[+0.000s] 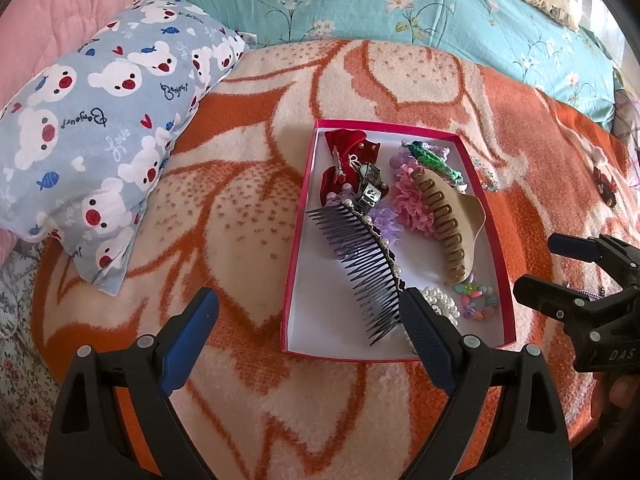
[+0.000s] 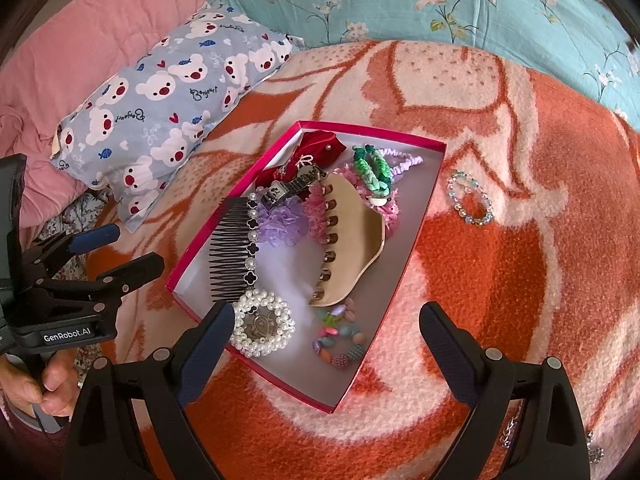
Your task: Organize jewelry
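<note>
A pink-rimmed box lies on the orange blanket. It holds a black comb, a beige claw clip, a pearl ring, a colourful bead bracelet, a red bow and scrunchies. A clear bead bracelet lies on the blanket right of the box. My left gripper is open and empty, near the box's front left corner. My right gripper is open and empty over the box's near end.
A blue bear-print pillow lies left of the box. A teal floral quilt and a pink quilt lie behind. A small dark ornament lies on the blanket far right. A chain lies under my right gripper.
</note>
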Tool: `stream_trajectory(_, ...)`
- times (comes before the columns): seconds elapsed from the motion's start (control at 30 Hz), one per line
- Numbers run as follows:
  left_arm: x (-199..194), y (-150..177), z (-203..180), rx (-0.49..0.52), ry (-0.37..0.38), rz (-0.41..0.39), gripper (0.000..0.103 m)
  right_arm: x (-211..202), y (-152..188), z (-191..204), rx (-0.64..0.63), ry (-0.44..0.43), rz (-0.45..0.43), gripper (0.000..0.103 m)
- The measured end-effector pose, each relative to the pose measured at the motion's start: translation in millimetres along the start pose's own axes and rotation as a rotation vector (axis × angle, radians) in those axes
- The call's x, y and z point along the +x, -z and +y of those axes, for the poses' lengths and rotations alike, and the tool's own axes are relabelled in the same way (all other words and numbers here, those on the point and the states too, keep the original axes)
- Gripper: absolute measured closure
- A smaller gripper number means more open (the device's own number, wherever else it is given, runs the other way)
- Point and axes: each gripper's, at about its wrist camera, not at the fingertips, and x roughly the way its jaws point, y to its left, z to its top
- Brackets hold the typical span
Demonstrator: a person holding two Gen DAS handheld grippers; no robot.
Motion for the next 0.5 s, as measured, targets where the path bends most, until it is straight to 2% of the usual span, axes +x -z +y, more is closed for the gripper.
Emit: stream_trajectory(0.5, -2.4, -1.6, -3.8, 0.003, 0.001, -0.003, 0.011, -2.8, -0.6, -2.6, -0.004, 0.0, -0.002, 0.008)
